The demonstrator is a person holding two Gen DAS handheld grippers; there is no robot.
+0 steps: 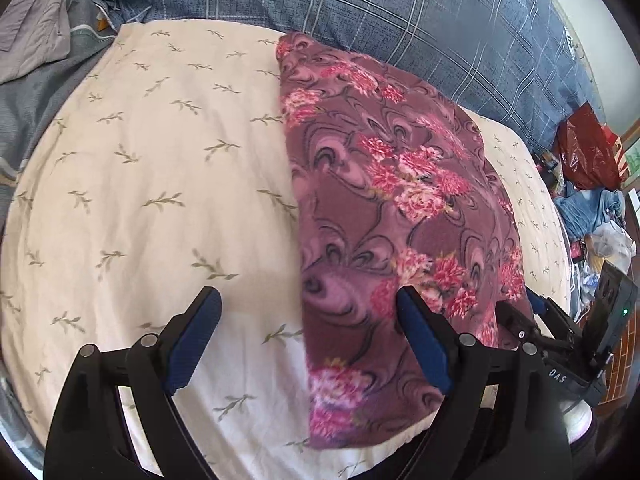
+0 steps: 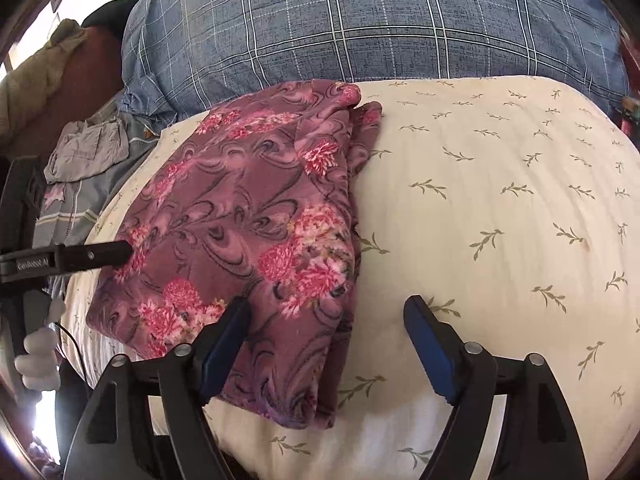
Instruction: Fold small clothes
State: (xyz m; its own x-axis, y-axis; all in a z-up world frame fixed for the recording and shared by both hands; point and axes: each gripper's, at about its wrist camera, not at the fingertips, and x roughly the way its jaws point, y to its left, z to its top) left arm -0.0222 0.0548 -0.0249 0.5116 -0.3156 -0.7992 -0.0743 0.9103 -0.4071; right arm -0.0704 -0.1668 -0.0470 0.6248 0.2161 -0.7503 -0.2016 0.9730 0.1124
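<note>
Your left gripper (image 1: 308, 320) wide open above the garment's edge, your right gripper (image 2: 328, 328) spread empty, folded floral garment (image 2: 248, 232) flat on the cream sheet (image 2: 500, 200), plaid pillow (image 2: 360, 20) behind.

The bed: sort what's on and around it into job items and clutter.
Job:
- floral purple garment, folded on the cream leaf-print sheet
- left tongs and right tongs, both open

Lying about:
- blue plaid quilt
- grey clothes
- red plastic bag
</note>
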